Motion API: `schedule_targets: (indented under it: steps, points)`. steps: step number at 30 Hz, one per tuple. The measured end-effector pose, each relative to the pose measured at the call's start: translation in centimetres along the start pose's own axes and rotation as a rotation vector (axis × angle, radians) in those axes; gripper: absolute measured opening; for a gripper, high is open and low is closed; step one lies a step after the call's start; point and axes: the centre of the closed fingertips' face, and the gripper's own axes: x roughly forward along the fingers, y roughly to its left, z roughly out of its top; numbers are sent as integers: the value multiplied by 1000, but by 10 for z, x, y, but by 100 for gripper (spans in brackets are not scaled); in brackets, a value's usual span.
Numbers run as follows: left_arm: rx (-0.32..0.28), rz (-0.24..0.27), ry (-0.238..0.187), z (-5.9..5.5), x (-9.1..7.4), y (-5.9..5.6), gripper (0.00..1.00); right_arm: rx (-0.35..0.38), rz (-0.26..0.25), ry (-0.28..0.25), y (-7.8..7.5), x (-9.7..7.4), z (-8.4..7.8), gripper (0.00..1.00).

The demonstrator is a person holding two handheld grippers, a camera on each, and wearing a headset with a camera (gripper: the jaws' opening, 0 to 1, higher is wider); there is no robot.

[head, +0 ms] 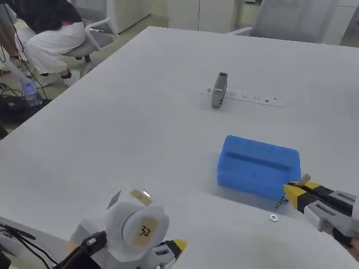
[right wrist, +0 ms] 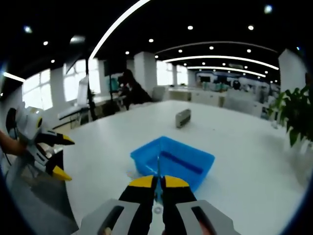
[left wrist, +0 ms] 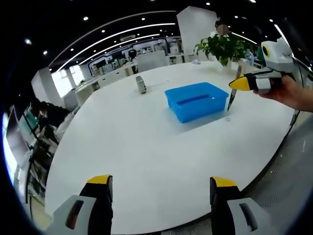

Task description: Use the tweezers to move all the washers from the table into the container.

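We have wide bare bench [head: 112, 140] left of the bin [head: 258, 163]; the bin and a grey box [head: 219, 89] well behind it block passage.

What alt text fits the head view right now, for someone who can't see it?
The right gripper, jaws shut on the tweezers, holds their tip close to a washer on the white table, beside the blue container. The left gripper is at the bottom edge, well apart.

Left tool [left wrist: 161, 180] holds its jaws wide apart; right tool [right wrist: 158, 182] is clamped on the tweezers [left wrist: 232, 98].
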Motion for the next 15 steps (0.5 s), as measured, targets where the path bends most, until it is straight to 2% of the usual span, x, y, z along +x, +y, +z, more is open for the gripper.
schedule_targets:
  steps: [9,13,15]
  points:
    - [3,5,4,-1,-1,1,83,-16,-3,51,-3,8,-18,2]
    - [1,8,5,-1,-1,1,82,-22,-9,58,-8,9,-26,2]
    - [3,7,5,-1,-1,1,82,-24,-9,45,-7,9,-25,2]
